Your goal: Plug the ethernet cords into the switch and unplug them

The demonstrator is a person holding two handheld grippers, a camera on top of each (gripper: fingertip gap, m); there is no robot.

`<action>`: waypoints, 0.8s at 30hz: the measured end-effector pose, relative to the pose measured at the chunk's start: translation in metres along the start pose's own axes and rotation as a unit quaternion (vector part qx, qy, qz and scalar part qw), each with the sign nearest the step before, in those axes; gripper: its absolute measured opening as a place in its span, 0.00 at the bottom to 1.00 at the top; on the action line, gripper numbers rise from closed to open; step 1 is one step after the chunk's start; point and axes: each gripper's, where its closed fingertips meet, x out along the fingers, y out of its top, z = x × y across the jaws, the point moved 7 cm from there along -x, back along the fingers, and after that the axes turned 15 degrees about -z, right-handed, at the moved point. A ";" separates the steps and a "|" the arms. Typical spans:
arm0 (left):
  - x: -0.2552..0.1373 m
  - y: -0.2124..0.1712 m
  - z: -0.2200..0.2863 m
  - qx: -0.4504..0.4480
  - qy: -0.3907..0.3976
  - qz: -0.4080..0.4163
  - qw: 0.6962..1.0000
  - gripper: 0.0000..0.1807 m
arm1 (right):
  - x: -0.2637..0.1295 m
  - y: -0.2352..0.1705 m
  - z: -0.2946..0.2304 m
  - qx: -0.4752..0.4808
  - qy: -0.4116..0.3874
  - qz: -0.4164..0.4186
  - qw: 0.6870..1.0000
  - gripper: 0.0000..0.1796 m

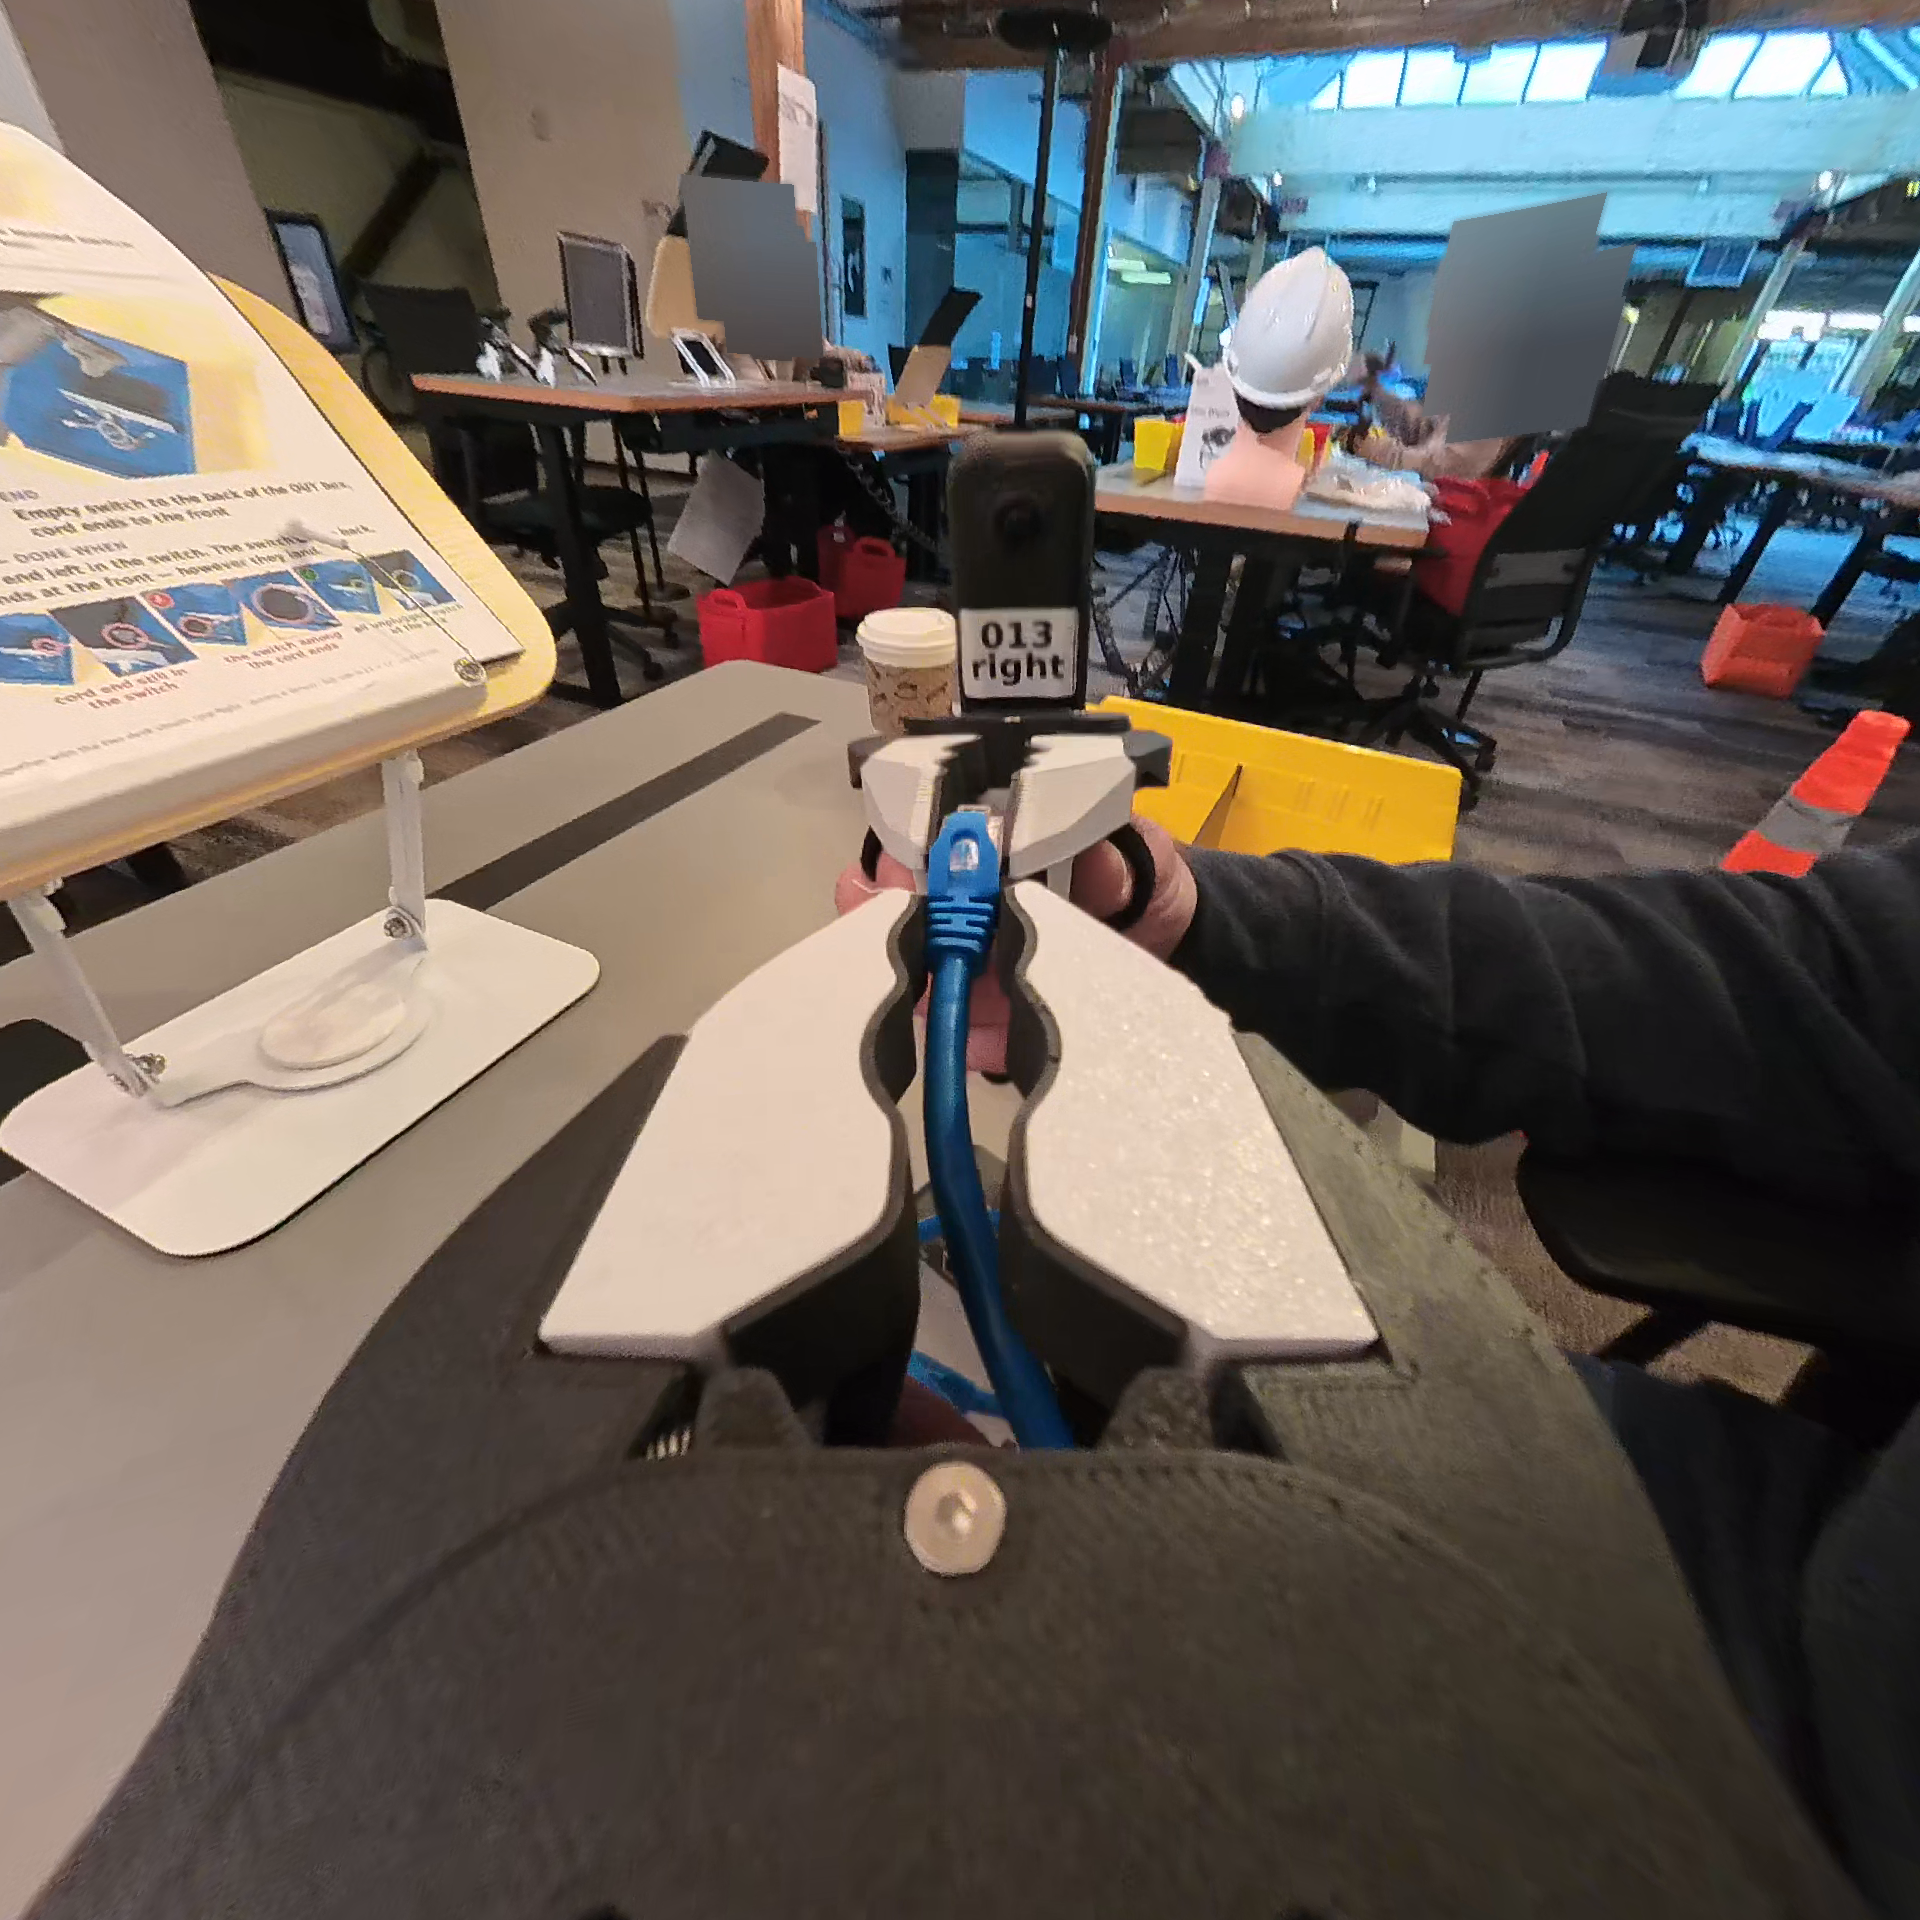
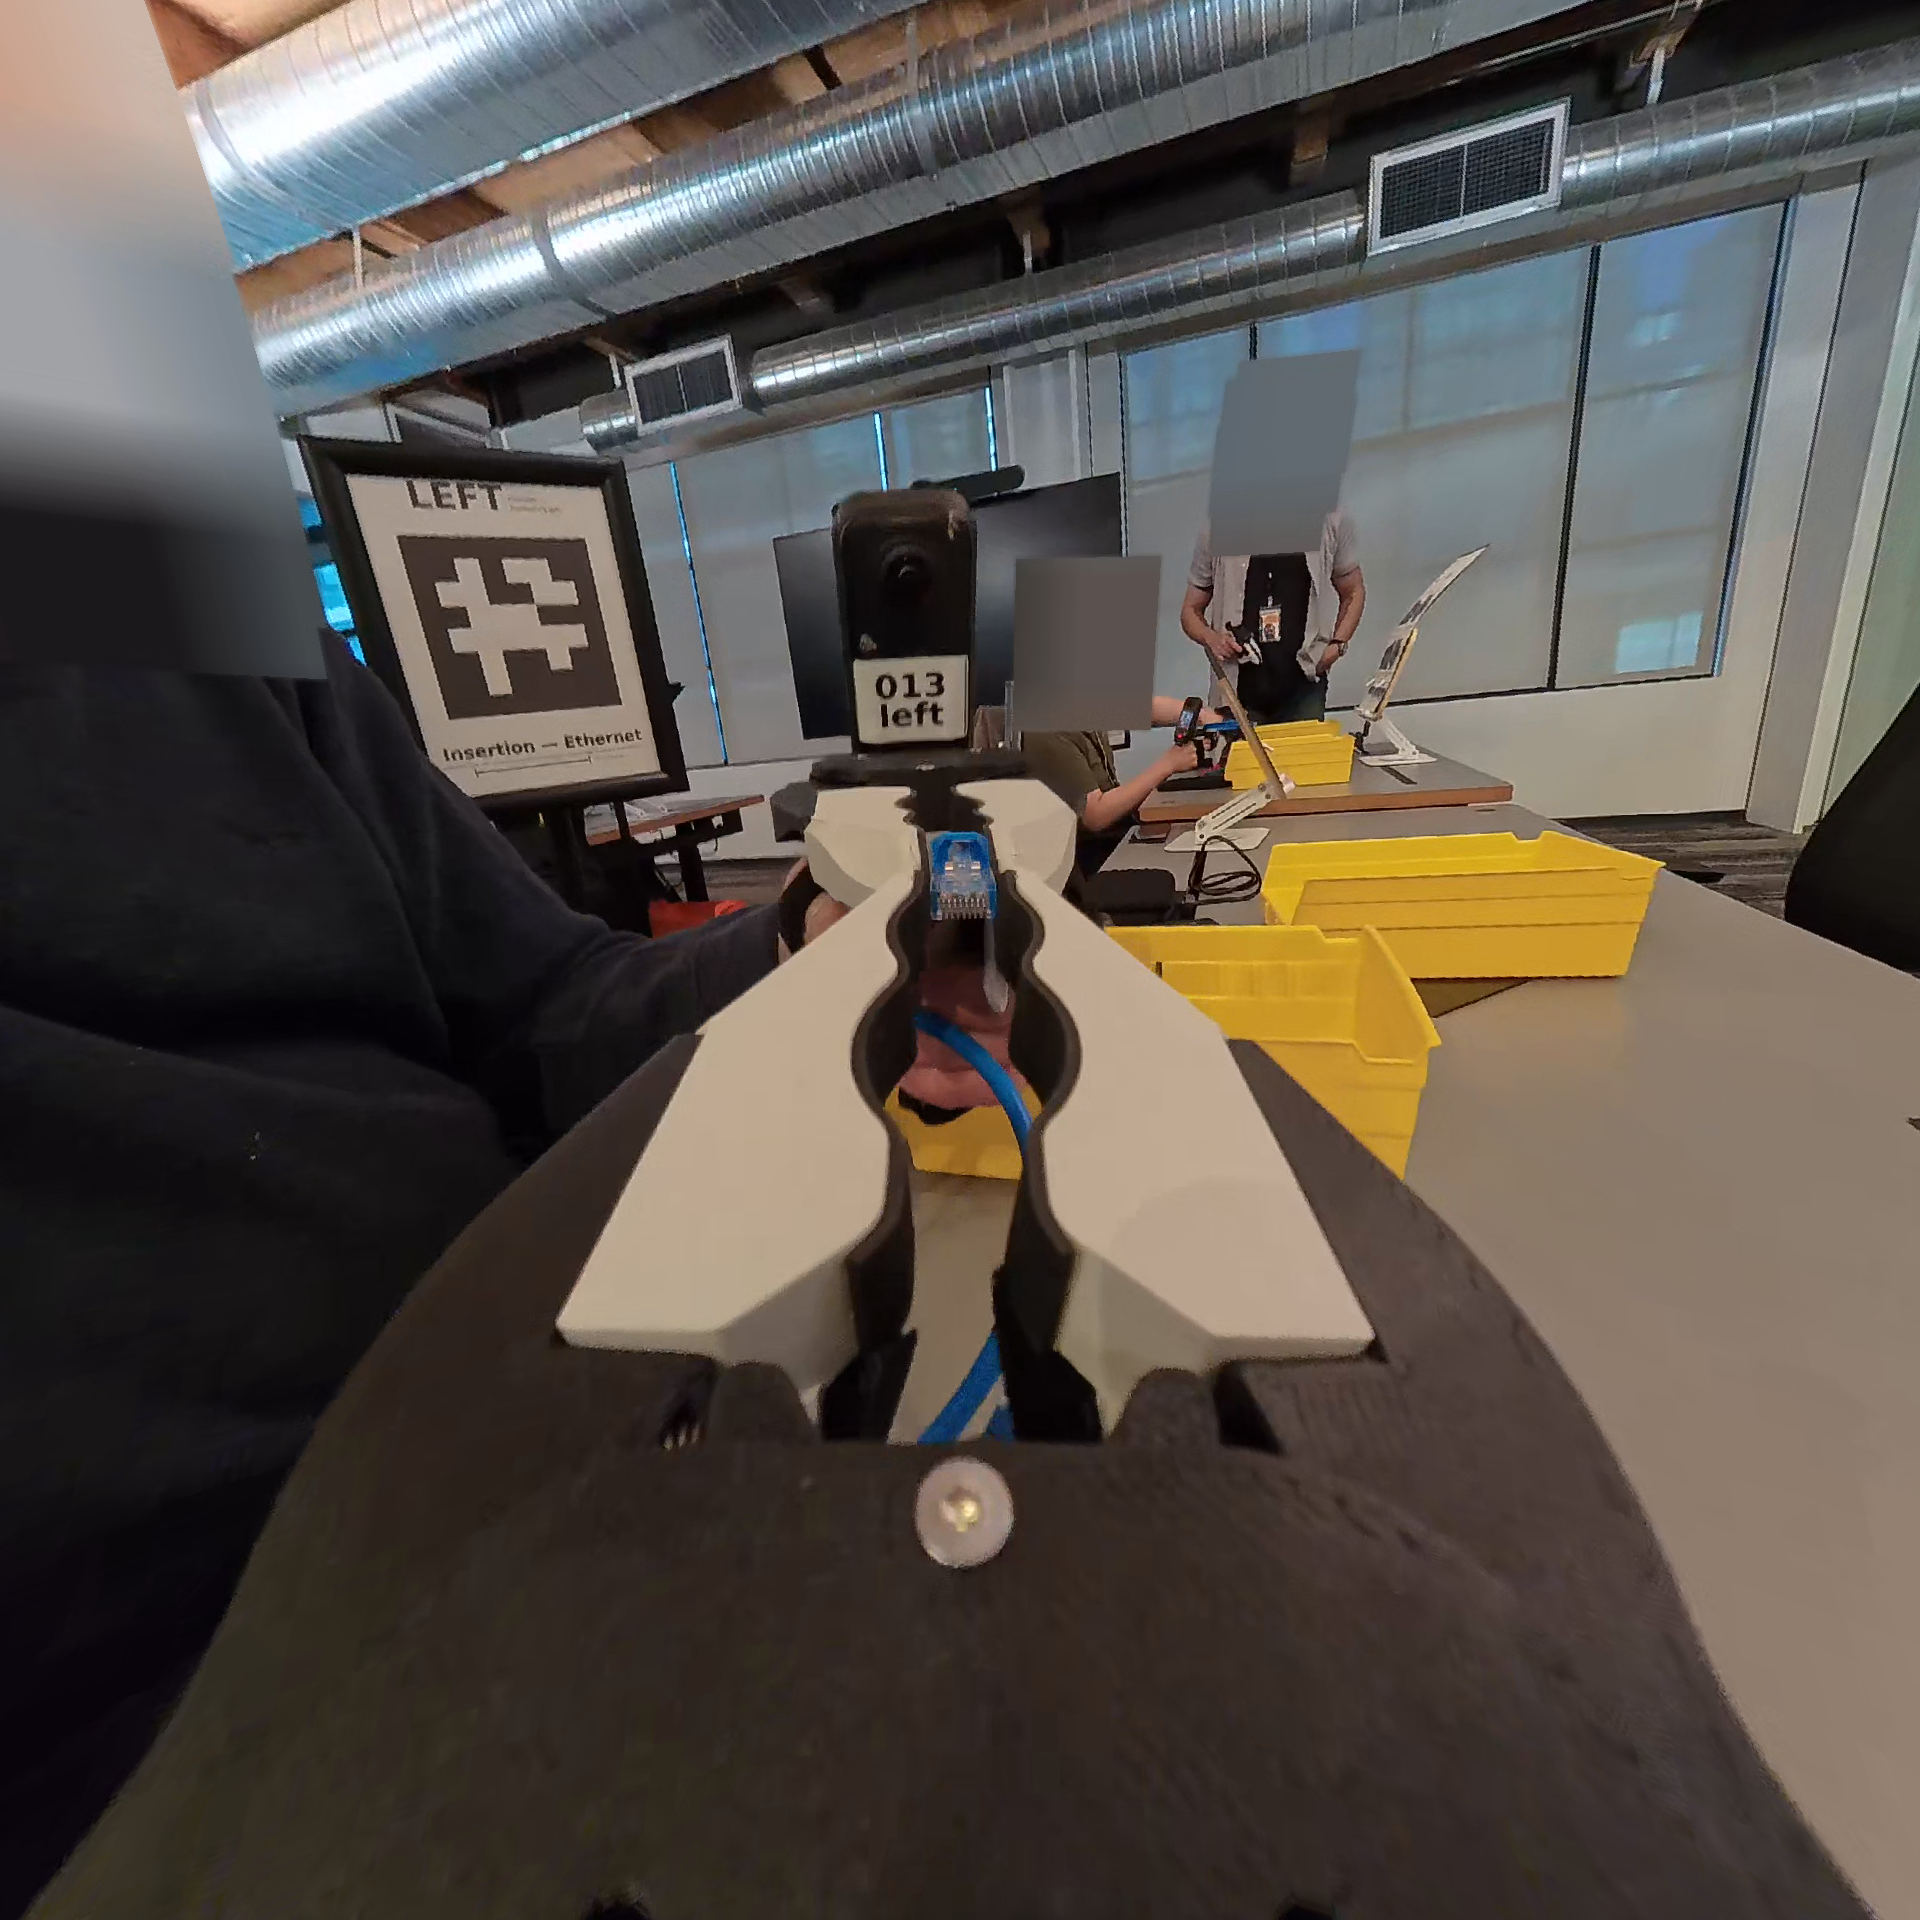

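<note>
A blue ethernet cord (image 1: pixel 951 1049) is held in the air between my two grippers, which face each other tip to tip. My left gripper (image 1: pixel 963 902) is shut on the cord's ribbed boot, and the cable runs back between its fingers and down out of sight. The clear plug (image 2: pixel 961 878) points at the right wrist camera and sits between the tips of my right gripper (image 2: pixel 963 883), which is closed around it. The right gripper also shows in the left wrist view (image 1: pixel 977 821), and the left gripper in the right wrist view (image 2: pixel 940 831). No switch is in either view.
Below is a grey table (image 1: pixel 312 1403). An instruction board on a white stand (image 1: pixel 312 1039) stands at the left. A paper cup (image 1: pixel 904 665) and a yellow bin (image 1: pixel 1299 795) stand behind the right gripper. Stacked yellow bins (image 2: pixel 1455 894) and a framed sign (image 2: pixel 509 623) show in the right wrist view. Only a small space, under 4 cm, lies between the two pairs of fingers.
</note>
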 end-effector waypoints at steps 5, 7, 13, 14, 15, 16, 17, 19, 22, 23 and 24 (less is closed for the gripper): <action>0.000 0.001 0.003 0.027 -0.025 -0.072 0.997 0.06 | -0.001 -0.003 -0.006 -0.031 -0.003 -0.051 0.998 0.06; 0.000 0.003 0.003 0.029 -0.030 -0.086 0.995 0.06 | -0.002 -0.003 -0.007 -0.038 -0.004 -0.057 0.998 0.06; 0.004 -0.001 0.004 0.044 -0.003 -0.115 0.992 0.07 | -0.005 -0.008 -0.005 -0.040 -0.015 -0.089 0.995 0.06; 0.005 -0.002 0.004 0.052 0.007 -0.126 0.991 0.07 | -0.005 -0.009 -0.005 -0.035 -0.017 -0.099 0.994 0.06; 0.005 -0.002 0.004 0.057 0.011 -0.136 0.989 0.07 | -0.005 -0.009 -0.004 -0.031 -0.021 -0.109 0.993 0.06; 0.005 -0.002 0.003 0.060 0.016 -0.144 0.988 0.07 | -0.004 -0.009 -0.003 -0.033 -0.032 -0.121 0.992 0.07; 0.004 -0.002 0.002 0.059 0.019 -0.152 0.986 0.06 | -0.004 -0.008 -0.004 -0.043 -0.048 -0.136 0.989 0.07; 0.004 -0.001 0.001 0.055 0.022 -0.166 0.984 0.07 | -0.003 -0.005 -0.005 -0.070 -0.075 -0.167 0.981 0.07; 0.002 0.000 0.001 0.049 0.004 -0.173 0.984 0.06 | 0.000 -0.002 -0.009 -0.090 -0.083 -0.197 0.973 0.07; 0.002 -0.001 0.002 0.050 0.001 -0.175 0.983 0.07 | -0.001 -0.002 -0.010 -0.092 -0.081 -0.203 0.971 0.06; 0.002 0.000 0.003 0.056 0.007 -0.176 0.983 0.07 | -0.001 -0.002 -0.010 -0.089 -0.080 -0.197 0.973 0.06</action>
